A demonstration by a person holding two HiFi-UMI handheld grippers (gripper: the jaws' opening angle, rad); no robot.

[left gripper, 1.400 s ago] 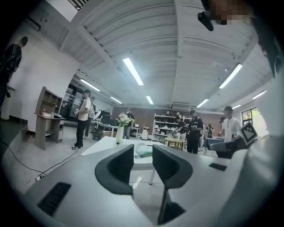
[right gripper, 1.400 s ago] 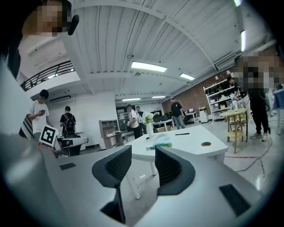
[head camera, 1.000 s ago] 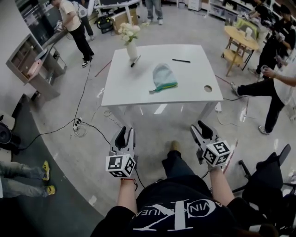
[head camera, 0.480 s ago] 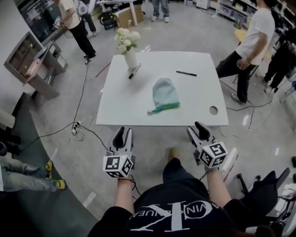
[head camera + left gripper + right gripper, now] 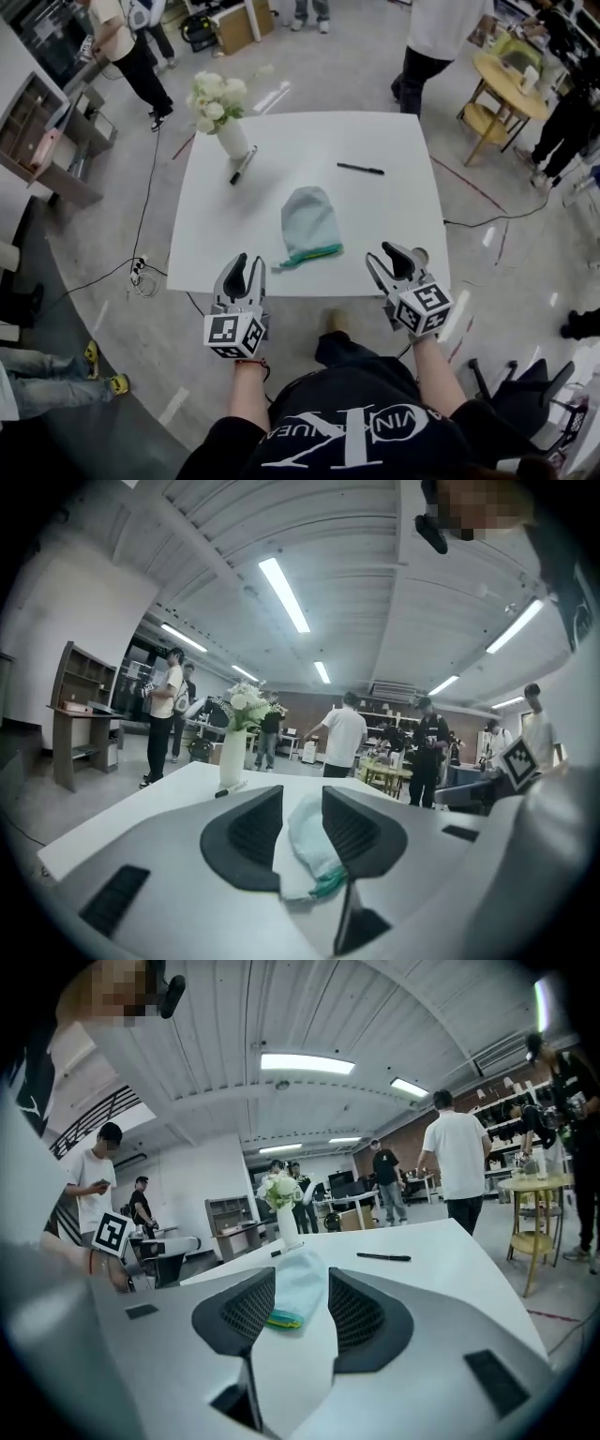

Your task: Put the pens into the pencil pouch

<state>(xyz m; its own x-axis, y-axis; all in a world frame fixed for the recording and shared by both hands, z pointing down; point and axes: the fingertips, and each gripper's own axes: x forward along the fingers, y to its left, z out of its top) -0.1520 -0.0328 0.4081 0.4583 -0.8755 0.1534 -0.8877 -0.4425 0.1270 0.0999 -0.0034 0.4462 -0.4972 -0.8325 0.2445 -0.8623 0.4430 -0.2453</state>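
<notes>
A pale green pencil pouch (image 5: 309, 223) with a teal zip edge lies in the middle of the white table (image 5: 216, 234). A thin black pen (image 5: 361, 170) rests at the far right, and a black marker (image 5: 243, 165) lies beside the flower vase (image 5: 232, 139). My left gripper (image 5: 247, 268) hovers at the table's near edge, open and empty. My right gripper (image 5: 391, 255) is also open and empty there. In the left gripper view the pouch (image 5: 309, 841) shows between the jaws, far off. The right gripper view shows the pouch (image 5: 298, 1288) and pen (image 5: 382, 1257) ahead.
Several people stand around the room behind the table. A round wooden side table (image 5: 502, 89) is at the far right. Cables (image 5: 141, 272) trail on the floor at left, and a dark chair (image 5: 525, 394) sits at the near right. A cable hole (image 5: 419, 253) is by my right gripper.
Both grippers have travelled forward from over the floor to the table's near edge, so the table looks closer. A person in a white shirt walked past behind the table.
</notes>
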